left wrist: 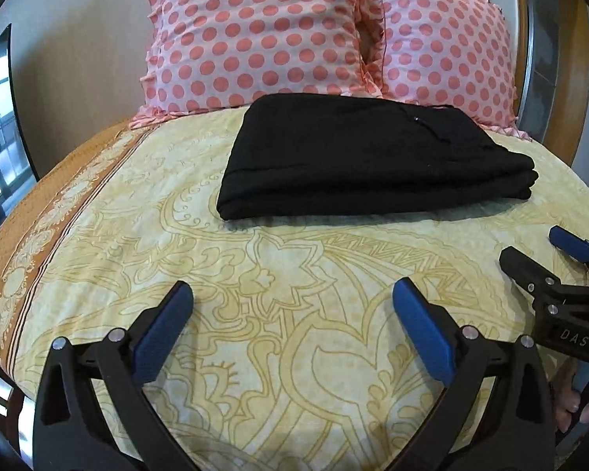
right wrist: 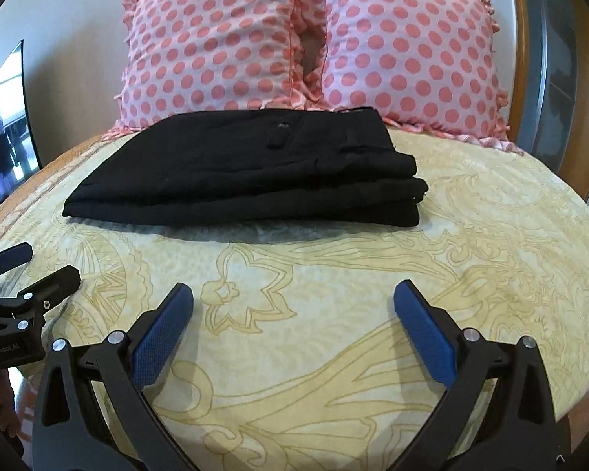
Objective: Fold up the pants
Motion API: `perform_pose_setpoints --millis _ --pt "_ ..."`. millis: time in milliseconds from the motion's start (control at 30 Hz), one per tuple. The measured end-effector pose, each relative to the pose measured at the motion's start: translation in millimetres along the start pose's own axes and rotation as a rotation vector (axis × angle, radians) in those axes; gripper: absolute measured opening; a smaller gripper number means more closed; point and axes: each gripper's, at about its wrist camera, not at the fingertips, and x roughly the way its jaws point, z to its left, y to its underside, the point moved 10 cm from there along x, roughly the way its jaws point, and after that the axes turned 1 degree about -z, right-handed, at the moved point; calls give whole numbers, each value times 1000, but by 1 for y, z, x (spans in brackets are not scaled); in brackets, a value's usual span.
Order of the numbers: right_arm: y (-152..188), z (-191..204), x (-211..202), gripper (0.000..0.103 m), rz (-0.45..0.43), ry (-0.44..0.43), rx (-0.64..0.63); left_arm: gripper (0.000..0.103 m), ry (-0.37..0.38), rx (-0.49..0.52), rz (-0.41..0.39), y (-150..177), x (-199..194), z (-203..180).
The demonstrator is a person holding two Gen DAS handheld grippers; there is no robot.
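Observation:
The black pants [left wrist: 373, 157] lie folded in a flat stack of layers on the yellow patterned bedsheet [left wrist: 255, 314], just in front of the pillows; they also show in the right wrist view [right wrist: 247, 172]. My left gripper [left wrist: 292, 294] is open and empty, held above the sheet well short of the pants. My right gripper [right wrist: 293, 294] is open and empty too, at a like distance. The right gripper shows at the right edge of the left wrist view [left wrist: 538, 247], and the left gripper at the left edge of the right wrist view [right wrist: 43, 263].
Two pink polka-dot pillows [left wrist: 255, 35] [left wrist: 447, 47] stand against the headboard behind the pants. A wooden bed frame [left wrist: 585, 78] runs along the right. The bed's orange-bordered edge [left wrist: 39, 235] falls away at the left, with a dark screen [left wrist: 0, 117] beyond.

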Motion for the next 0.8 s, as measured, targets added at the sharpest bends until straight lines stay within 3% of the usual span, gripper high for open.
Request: perform_pose_setpoints --millis 800 --pt "0 -1 2 102 17 -1 -5 101 2 0 -4 -1 0 1"
